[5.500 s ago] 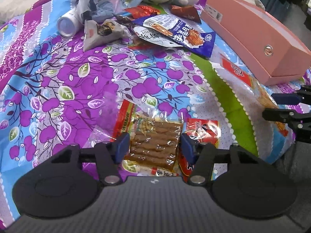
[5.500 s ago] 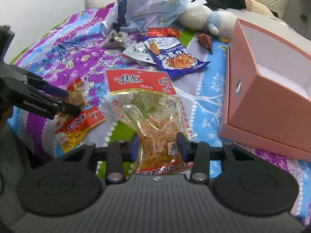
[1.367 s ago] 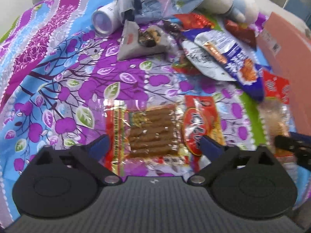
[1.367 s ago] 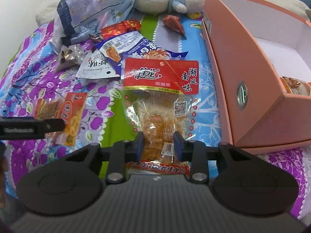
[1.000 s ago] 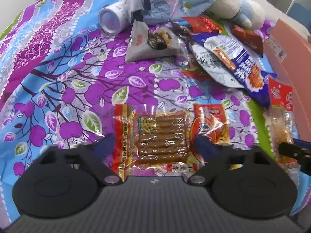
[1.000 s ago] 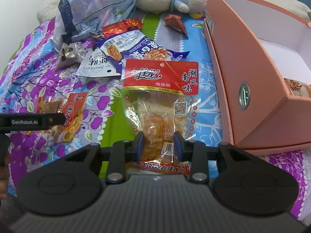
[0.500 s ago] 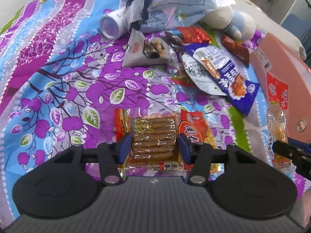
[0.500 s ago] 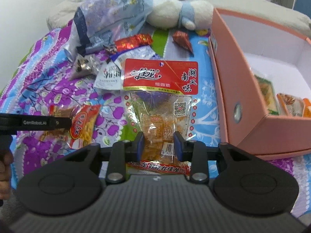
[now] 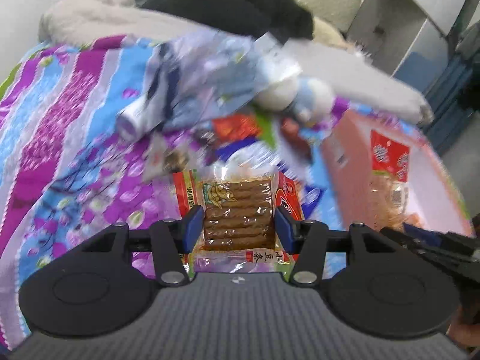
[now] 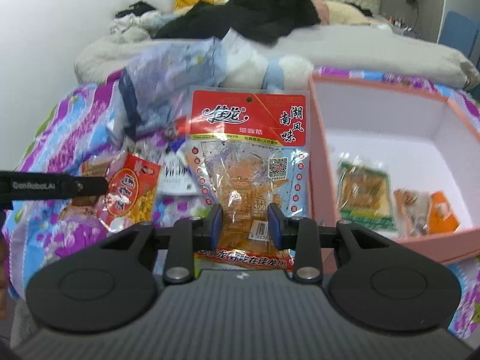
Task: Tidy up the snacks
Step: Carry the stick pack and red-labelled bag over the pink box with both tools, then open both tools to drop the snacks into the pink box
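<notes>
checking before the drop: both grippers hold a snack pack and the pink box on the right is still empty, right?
Not empty. The right wrist view shows the pink box already holding several snack packets. The rest stands: the left gripper and right gripper each hold a pack.

Black hand-held gripper [image 9: 238,230]; blue pads [image 9: 193,223]; silver screws; ribbed grey housing

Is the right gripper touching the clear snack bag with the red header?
Touching. Right wrist view: right gripper pads pinch the clear red-header snack bag from both sides.
</notes>
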The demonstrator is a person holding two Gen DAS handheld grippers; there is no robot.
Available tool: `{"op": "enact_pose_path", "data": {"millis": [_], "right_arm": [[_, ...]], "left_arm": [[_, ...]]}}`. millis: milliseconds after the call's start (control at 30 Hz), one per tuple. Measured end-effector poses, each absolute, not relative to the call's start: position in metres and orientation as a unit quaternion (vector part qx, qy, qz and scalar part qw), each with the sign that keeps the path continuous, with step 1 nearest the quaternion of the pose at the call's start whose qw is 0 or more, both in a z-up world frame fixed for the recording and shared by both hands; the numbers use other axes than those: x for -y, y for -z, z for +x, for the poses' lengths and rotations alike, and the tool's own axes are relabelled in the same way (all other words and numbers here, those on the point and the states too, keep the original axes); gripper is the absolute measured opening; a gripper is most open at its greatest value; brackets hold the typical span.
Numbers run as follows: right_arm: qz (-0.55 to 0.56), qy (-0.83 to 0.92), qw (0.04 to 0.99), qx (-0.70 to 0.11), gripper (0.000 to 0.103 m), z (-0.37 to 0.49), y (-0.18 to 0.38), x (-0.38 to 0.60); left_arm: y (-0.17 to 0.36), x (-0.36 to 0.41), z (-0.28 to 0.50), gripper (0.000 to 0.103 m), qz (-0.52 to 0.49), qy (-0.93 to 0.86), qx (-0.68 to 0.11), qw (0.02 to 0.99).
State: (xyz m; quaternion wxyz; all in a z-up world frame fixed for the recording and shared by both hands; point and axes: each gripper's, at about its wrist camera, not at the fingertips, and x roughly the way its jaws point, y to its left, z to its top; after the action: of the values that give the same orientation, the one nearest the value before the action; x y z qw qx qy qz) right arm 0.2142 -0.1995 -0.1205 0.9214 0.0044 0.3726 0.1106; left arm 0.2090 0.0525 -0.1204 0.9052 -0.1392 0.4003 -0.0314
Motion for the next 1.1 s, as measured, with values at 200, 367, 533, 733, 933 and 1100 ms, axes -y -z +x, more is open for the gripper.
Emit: {"op": "enact_pose_path", "data": {"millis": [200, 367, 533, 733, 933, 1100], "right_arm": [[0.005, -0.097, 0.935, -0.341, 0.036, 0.22, 0.085, 0.221], [0.006, -0.076, 0.944, -0.321, 0.036, 0.222, 0.064, 0.246], [0.02, -0.045, 0.947, -0.317, 0.036, 0.229, 0.059, 0.281], [0.037, -0.013, 0.939, -0.341, 0.036, 0.252, 0.08, 0.319], [0.061, 0.02, 0.921, -0.384, 0.036, 0.287, 0.125, 0.361], [0.076, 0.032, 0.904, -0.42, 0.036, 0.314, 0.158, 0.38]], "left_arm": [[0.075, -0.025, 0.22, 0.058, -0.133, 0.06, -0.363, 0.92], [0.048, 0.006, 0.234, 0.058, -0.128, 0.092, -0.34, 0.927], [0.04, 0.048, 0.259, 0.058, -0.123, 0.133, -0.339, 0.923], [0.056, 0.107, 0.296, 0.058, -0.112, 0.181, -0.359, 0.909], [0.095, 0.162, 0.343, 0.058, -0.092, 0.214, -0.398, 0.887], [0.131, 0.193, 0.38, 0.059, -0.076, 0.231, -0.435, 0.867]]}}
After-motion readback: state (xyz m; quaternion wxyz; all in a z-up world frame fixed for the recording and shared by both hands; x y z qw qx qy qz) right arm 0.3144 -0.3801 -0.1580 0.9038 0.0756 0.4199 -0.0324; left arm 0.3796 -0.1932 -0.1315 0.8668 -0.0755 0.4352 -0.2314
